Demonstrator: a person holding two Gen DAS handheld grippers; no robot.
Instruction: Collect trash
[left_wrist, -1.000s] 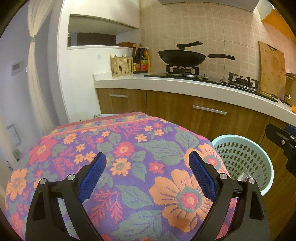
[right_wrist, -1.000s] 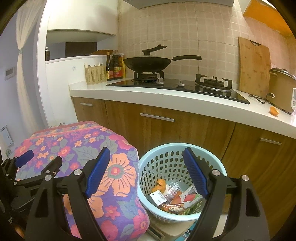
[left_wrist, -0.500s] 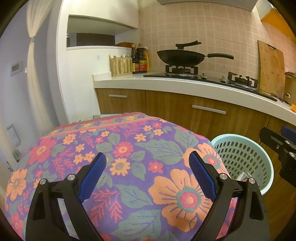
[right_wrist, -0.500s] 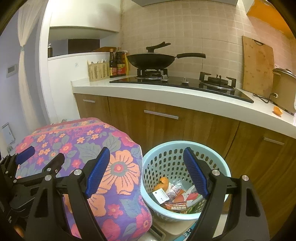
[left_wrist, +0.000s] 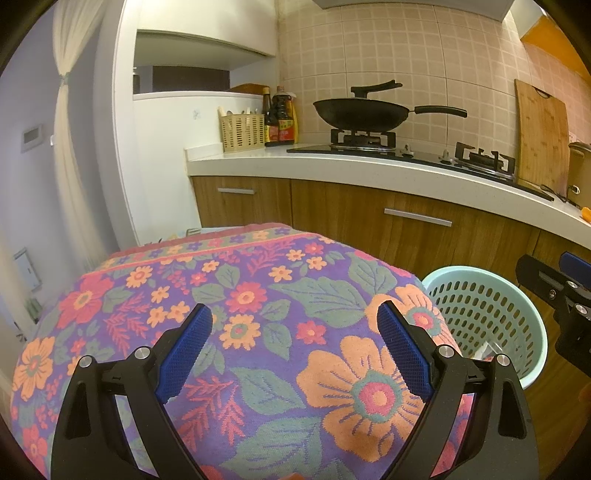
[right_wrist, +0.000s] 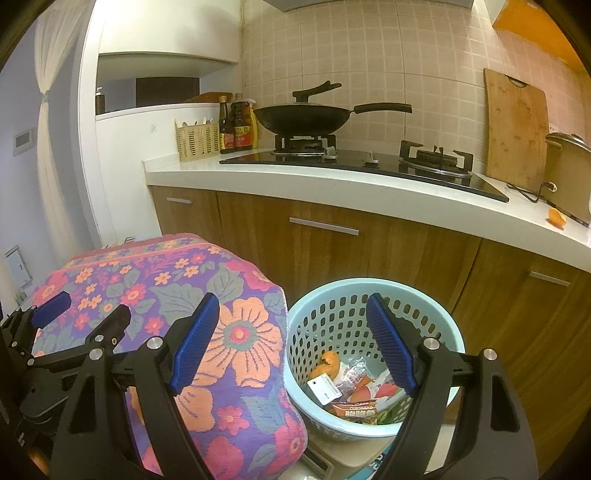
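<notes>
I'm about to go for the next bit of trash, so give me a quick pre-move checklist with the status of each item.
1. Left gripper open and empty: ok.
2. Right gripper open and empty: ok.
3. Basket upright, beside the floral cloth: ok.
4. Basket has room above the wrappers: ok.
5. Orange scrap on the countertop not yet collected: not ok.
6. Trash on the floor: cannot tell.
</notes>
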